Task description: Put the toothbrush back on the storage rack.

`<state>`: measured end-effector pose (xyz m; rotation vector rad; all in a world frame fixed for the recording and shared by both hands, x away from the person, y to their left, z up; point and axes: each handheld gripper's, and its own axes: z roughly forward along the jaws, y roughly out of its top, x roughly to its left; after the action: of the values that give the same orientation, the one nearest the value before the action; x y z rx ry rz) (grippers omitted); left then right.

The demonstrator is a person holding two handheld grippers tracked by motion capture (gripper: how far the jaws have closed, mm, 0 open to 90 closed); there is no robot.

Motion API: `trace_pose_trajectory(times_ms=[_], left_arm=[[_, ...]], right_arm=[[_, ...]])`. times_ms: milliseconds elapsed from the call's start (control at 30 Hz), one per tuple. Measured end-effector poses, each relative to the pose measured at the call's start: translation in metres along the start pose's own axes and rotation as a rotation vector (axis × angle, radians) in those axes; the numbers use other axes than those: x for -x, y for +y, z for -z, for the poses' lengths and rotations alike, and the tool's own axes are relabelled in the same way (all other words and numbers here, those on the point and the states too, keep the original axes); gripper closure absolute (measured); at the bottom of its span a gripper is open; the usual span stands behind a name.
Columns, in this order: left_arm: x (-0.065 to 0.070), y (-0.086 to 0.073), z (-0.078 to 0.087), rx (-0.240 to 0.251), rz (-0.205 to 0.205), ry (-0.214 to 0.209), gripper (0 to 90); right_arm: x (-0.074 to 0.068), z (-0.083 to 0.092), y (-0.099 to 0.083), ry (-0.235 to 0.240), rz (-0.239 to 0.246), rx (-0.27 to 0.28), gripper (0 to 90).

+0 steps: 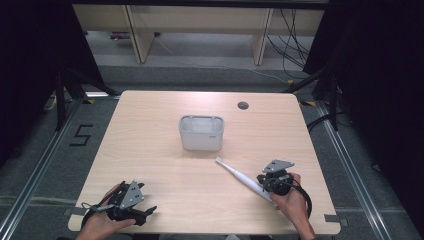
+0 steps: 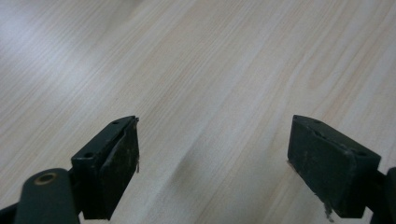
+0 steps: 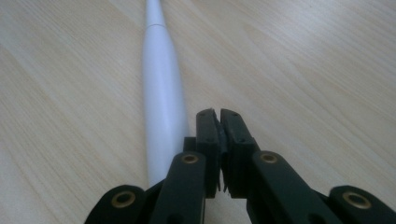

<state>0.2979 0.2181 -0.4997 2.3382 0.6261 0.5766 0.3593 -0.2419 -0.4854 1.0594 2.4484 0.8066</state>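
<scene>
Clearly the work centres on the white electric toothbrush (image 1: pixel 243 178), which lies flat on the wooden table (image 1: pixel 150 165), its small brush head pointing toward about ten o'clock and its thick handle end by the right gripper (image 1: pixel 266 185) at about five o'clock from the table's middle. From the right gripper view the toothbrush (image 3: pixel 159 93) runs alongside the jaws, just to their left, not between them; the jaws are clenched together on nothing. Over at seven o'clock the left gripper (image 1: pixel 142 212) rests near the table's edge, well apart from the toothbrush, its jaws spread wide over bare wood.

I judge the toothbrush to be light, stiff and smooth: glossy hard plastic, round in section, tapering from a fat handle to a slim neck. That shape will likely roll and slip under flat pads, so the best hold is across the thick part of the handle, not the thin neck or the bristles. At twelve o'clock from the toothbrush stands a pale grey plastic holder (image 1: pixel 201 132), boxy with rounded corners and open at the top. The table is pale matt wood grain with a small round cable hole (image 1: pixel 243 105) near its far edge
</scene>
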Motion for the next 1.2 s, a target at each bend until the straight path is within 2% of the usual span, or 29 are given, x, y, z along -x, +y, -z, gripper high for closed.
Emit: trace_pose_trajectory(times_ms=[33,67,100,133,167,233,300,367,433,467,533,567,633,667,700,733,767,833,900,967,1000,1033,1133,1167,1200], left_arm=[[0.001,0.000,-0.001,0.011,0.004,-0.005,16.4],[0.000,0.000,0.000,-0.008,-0.005,-0.006,16.4],[-0.001,0.000,0.001,-0.020,-0.012,-0.005,16.4],[-0.001,0.000,0.000,-0.005,-0.007,0.000,16.4],[-0.001,0.000,0.000,-0.003,-0.008,0.001,16.3],[-0.001,0.000,0.001,-0.015,-0.011,-0.004,16.4],[0.000,0.000,0.000,-0.009,0.002,-0.003,16.4],[0.000,0.000,0.000,-0.008,0.009,-0.004,16.4],[0.000,0.000,0.000,-0.009,0.011,-0.003,16.4],[0.000,0.000,0.000,-0.008,0.004,-0.005,16.4],[0.000,0.000,-0.001,-0.005,0.004,-0.002,16.4],[0.000,0.000,-0.001,-0.004,0.001,-0.002,16.4],[0.000,-0.001,-0.001,-0.005,0.004,-0.005,16.4],[-0.001,-0.001,-0.001,-0.004,-0.003,-0.003,16.4],[-0.001,-0.001,-0.001,-0.006,-0.004,0.000,16.4],[-0.001,0.000,-0.001,-0.006,-0.006,0.000,16.4],[-0.001,0.000,-0.001,-0.005,-0.004,-0.001,16.4],[-0.001,-0.001,-0.001,-0.005,0.000,-0.003,16.4],[-0.002,0.000,-0.001,-0.010,-0.007,0.003,16.4],[0.000,-0.001,-0.002,0.008,0.014,-0.006,16.4],[-0.001,-0.001,-0.001,-0.001,0.005,-0.008,16.3],[-0.002,-0.001,-0.001,-0.007,-0.002,0.003,16.4],[-0.002,0.000,0.000,0.000,0.000,0.000,16.4],[-0.001,0.000,-0.001,0.010,0.011,-0.002,16.4],[-0.002,-0.001,0.000,-0.003,-0.001,-0.002,16.3]], right_arm=[[0.000,0.000,0.000,0.006,-0.006,-0.002,86.9],[0.000,0.000,0.000,0.014,-0.006,0.001,86.2],[0.000,0.001,0.000,0.002,-0.003,0.003,85.1],[0.000,0.001,0.000,0.002,-0.007,0.007,84.5],[0.001,0.002,0.000,0.001,0.000,0.015,83.1],[0.001,0.005,0.002,0.003,-0.021,0.009,77.5],[0.003,0.010,0.006,-0.001,-0.014,0.003,74.0],[0.006,0.017,0.012,0.017,-0.028,-0.005,67.5],[0.007,0.019,0.014,0.015,-0.033,-0.007,65.2],[0.006,0.019,0.016,0.037,-0.059,-0.023,63.1],[0.006,0.020,0.021,0.052,-0.072,-0.033,60.8],[0.006,0.018,0.025,0.062,-0.043,-0.058,58.6],[0.005,0.017,0.026,0.063,-0.042,-0.062,57.5],[0.004,0.017,0.029,0.080,-0.027,-0.088,56.8],[0.004,0.015,0.030,0.078,-0.012,-0.097,56.0],[0.001,0.014,0.032,0.091,-0.028,-0.119,54.5],[0.003,0.012,0.033,0.095,0.007,-0.119,54.4],[0.001,0.008,0.037,0.114,0.003,-0.148,53.2],[-0.001,0.003,0.041,0.131,0.021,-0.182,52.9],[-0.001,0.002,0.042,0.137,0.040,-0.193,52.8],[-0.002,-0.001,0.045,0.133,0.036,-0.216,52.8],[-0.003,-0.004,0.049,0.142,0.061,-0.241,52.8],[-0.005,-0.008,0.052,0.136,0.062,-0.261,52.8],[-0.005,-0.009,0.053,0.142,0.081,-0.270,52.9],[-0.006,-0.011,0.055,0.146,0.092,-0.276,53.0]])
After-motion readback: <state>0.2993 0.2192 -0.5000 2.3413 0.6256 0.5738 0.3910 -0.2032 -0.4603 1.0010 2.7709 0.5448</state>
